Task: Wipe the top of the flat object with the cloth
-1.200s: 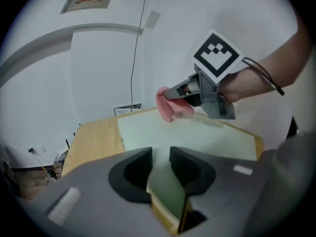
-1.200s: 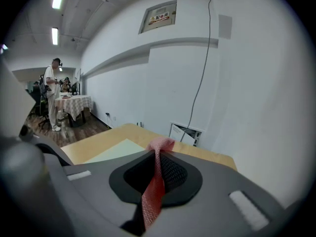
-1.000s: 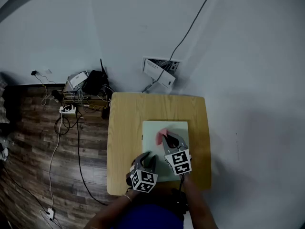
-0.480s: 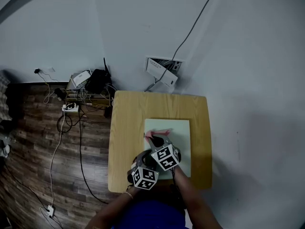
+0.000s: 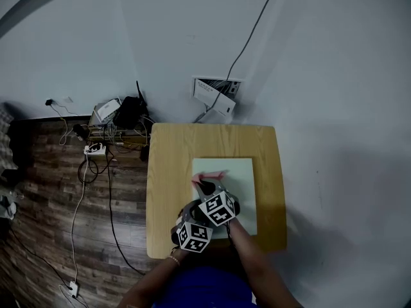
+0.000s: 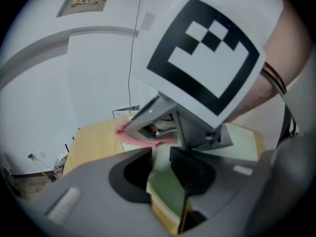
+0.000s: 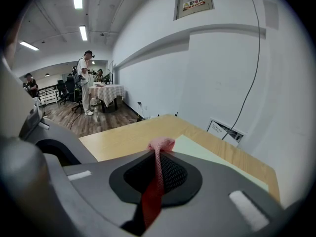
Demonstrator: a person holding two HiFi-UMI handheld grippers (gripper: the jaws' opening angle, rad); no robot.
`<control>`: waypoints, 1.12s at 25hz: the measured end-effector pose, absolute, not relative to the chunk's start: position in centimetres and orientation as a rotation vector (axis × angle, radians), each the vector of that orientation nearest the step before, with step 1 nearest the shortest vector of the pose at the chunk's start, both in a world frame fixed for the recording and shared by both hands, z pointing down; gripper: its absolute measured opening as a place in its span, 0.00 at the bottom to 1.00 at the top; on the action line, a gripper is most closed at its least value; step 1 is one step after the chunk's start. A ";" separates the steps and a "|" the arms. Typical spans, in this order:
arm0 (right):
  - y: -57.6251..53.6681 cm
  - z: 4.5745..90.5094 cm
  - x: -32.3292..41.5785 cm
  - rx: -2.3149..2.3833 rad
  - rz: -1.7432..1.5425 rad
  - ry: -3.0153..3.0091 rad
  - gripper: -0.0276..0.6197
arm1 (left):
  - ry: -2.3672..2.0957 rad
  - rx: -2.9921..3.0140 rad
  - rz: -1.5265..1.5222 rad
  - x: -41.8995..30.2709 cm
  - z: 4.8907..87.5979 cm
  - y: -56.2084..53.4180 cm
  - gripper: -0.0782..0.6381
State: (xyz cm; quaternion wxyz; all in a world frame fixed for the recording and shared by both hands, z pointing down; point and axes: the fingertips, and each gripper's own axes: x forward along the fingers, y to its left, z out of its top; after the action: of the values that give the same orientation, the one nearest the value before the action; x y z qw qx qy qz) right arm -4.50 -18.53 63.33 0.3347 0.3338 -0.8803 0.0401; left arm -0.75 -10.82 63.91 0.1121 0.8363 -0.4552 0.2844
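Pinching the pink cloth [image 7: 157, 179] in the right gripper [image 7: 158, 158], with jaws closed tight on a thin fold and a bunched end poking out past the tips. Pressing that bunched end down onto the pale green flat board [image 5: 241, 172], close to its left edge. Clamping the near left corner of the same board with the left gripper [image 6: 160, 163], with jaws only partway closed and bearing on the board's edge. Keeping the board flat on the near right part of the wooden table [image 5: 168, 172]. Crowding both grippers together at the near side, the right just above the left.
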 end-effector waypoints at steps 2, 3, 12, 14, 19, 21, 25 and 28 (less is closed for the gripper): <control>-18.5 63.3 -4.4 0.864 0.097 -2.294 0.07 | -1.334 2.458 0.837 -0.7 63.8 -10.9 0.27; -18.5 63.3 -4.4 0.858 0.087 -2.290 0.07 | -1.331 2.460 0.837 -0.7 63.8 -10.8 0.27; -18.4 63.5 -3.9 0.821 -0.004 -2.247 0.07 | -1.326 2.461 0.836 -0.7 63.8 -10.9 0.27; -18.4 63.6 -3.5 0.829 -0.006 -2.240 0.07 | -1.324 2.463 0.838 -0.8 63.7 -10.9 0.27; -18.8 63.8 -2.0 0.858 0.005 -2.222 0.07 | -1.324 2.465 0.843 -0.6 63.9 -11.0 0.27; -19.0 63.8 -1.1 0.875 0.008 -2.210 0.07 | -1.321 2.468 0.845 -0.6 63.9 -11.0 0.27; -19.1 64.0 0.7 0.912 0.023 -2.185 0.07 | -1.318 2.471 0.849 -0.6 63.9 -10.8 0.27; -19.2 64.0 2.1 0.942 0.038 -2.170 0.07 | -1.318 2.472 0.852 -0.6 63.9 -10.8 0.27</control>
State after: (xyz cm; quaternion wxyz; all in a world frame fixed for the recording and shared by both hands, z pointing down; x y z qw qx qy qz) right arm 2.07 -19.17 64.02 0.3780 0.3687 -0.8491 0.0148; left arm -0.57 -10.75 63.92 0.1065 0.8394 -0.4477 0.2892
